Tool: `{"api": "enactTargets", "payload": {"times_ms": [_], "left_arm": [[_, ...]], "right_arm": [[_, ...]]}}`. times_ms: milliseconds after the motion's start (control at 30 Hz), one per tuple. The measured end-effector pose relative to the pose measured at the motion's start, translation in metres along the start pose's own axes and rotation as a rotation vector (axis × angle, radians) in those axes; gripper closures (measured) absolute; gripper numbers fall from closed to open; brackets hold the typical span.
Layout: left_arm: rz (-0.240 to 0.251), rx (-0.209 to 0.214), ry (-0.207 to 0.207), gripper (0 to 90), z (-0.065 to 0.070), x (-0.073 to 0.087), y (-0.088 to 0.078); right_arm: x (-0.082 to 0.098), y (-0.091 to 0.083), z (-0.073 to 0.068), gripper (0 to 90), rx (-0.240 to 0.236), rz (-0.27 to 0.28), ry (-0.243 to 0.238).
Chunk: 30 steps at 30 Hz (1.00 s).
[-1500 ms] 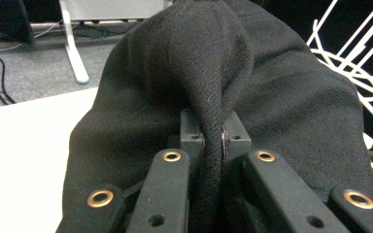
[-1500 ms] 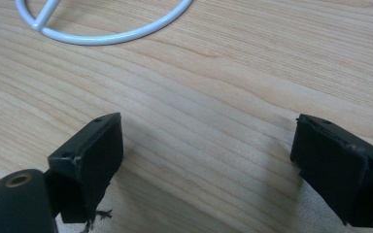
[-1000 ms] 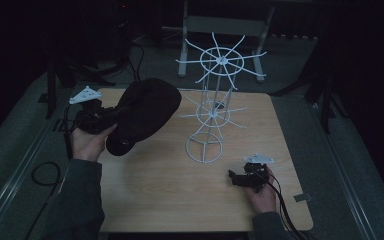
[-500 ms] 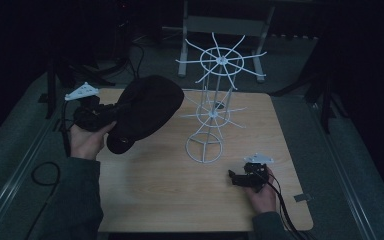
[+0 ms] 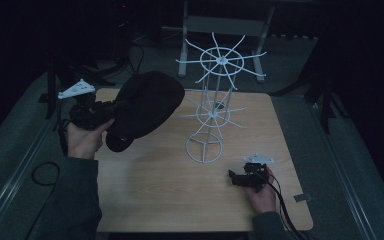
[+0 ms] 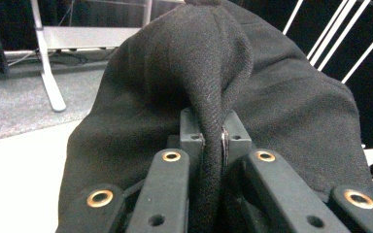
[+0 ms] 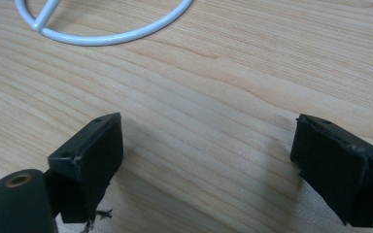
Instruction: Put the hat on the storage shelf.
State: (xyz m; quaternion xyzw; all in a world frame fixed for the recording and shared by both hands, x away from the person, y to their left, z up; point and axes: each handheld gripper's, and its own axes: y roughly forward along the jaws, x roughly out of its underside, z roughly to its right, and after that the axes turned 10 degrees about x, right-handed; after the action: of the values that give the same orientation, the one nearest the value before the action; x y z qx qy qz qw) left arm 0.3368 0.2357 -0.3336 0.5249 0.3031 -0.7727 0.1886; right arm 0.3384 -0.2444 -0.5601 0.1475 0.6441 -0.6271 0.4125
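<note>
A black knitted hat (image 5: pixel 147 105) hangs above the left part of the wooden table (image 5: pixel 155 200). My left gripper (image 5: pixel 116 107) is shut on a fold of its fabric. In the left gripper view the fold of the hat (image 6: pixel 199 63) is pinched tight between the pads of the left gripper (image 6: pixel 212 139). A white wire rack (image 5: pixel 212 112) with spoked arms stands mid-table, just right of the hat. My right gripper (image 5: pixel 231 176) rests low on the table near the front right, open and with nothing between its fingers. The right gripper (image 7: pixel 209 150) faces the rack's base ring (image 7: pixel 107 39).
A grey table frame (image 5: pixel 220 25) stands on the carpet behind the table. Cables (image 5: pixel 42 172) trail along the floor at the left. A small grey tag (image 5: pixel 301 198) lies near the table's front right corner. Bare wood shows between the rack and the front edge.
The left hand has lifted the hat slightly and shifted it a little away from the front. The right gripper has stayed where it was.
</note>
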Motion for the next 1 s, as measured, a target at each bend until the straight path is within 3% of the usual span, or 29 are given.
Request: {"api": "enactTargets", "payload": {"times_ms": [1000], "left_arm": [[0.069,0.046,0.030,84.4,0.011,-0.018,-0.015]], "right_arm": [[0.000,0.000,0.000,11.5,0.000,0.000,0.002]]}}
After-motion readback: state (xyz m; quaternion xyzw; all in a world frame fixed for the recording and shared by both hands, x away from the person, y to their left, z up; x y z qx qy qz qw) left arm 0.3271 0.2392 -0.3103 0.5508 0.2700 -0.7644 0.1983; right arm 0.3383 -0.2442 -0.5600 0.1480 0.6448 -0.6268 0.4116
